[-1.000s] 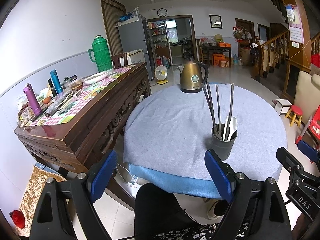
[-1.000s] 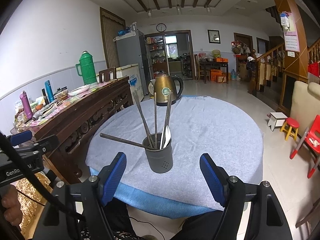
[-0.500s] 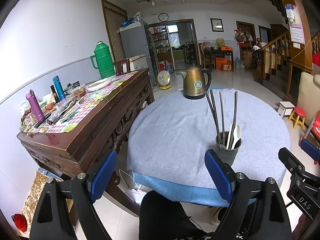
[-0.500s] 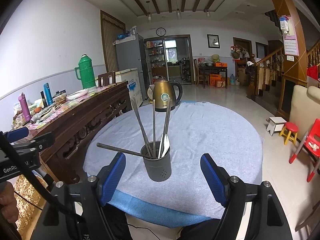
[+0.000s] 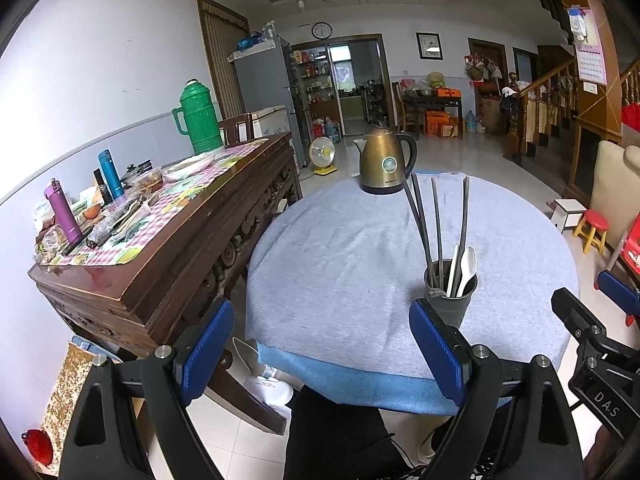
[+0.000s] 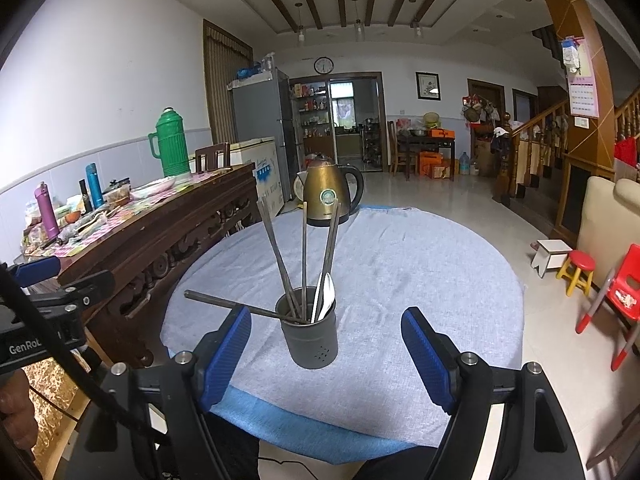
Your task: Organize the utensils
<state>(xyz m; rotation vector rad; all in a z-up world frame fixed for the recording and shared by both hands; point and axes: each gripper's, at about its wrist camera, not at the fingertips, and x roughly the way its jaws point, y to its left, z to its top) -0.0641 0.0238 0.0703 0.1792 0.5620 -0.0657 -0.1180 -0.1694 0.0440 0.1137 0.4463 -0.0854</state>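
Both grippers level, off the near edge of the round table (image 6: 420, 280), pointing across it. Left gripper (image 5: 322, 350): blue pads (image 5: 208, 346) spread wide, holding nothing; it sits left of the utensil holder (image 5: 450, 300), whose base is partly hidden behind the right pad. Right gripper (image 6: 326, 354): pads (image 6: 426, 356) also spread wide, holding nothing, with the holder (image 6: 310, 334) framed between them but not touched. Holder is a grey cylinder, upright near the table's near edge on the grey-blue cloth. Inside: 3 dark chopsticks (image 6: 304, 256) standing steep and fanned, 1 chopstick (image 6: 224, 304) lying nearly flat over the rim and sticking out left, plus a white spoon (image 6: 326, 294). Brass kettle (image 6: 330, 196) at the far edge. Wooden sideboard (image 5: 192, 248) well left of the table.
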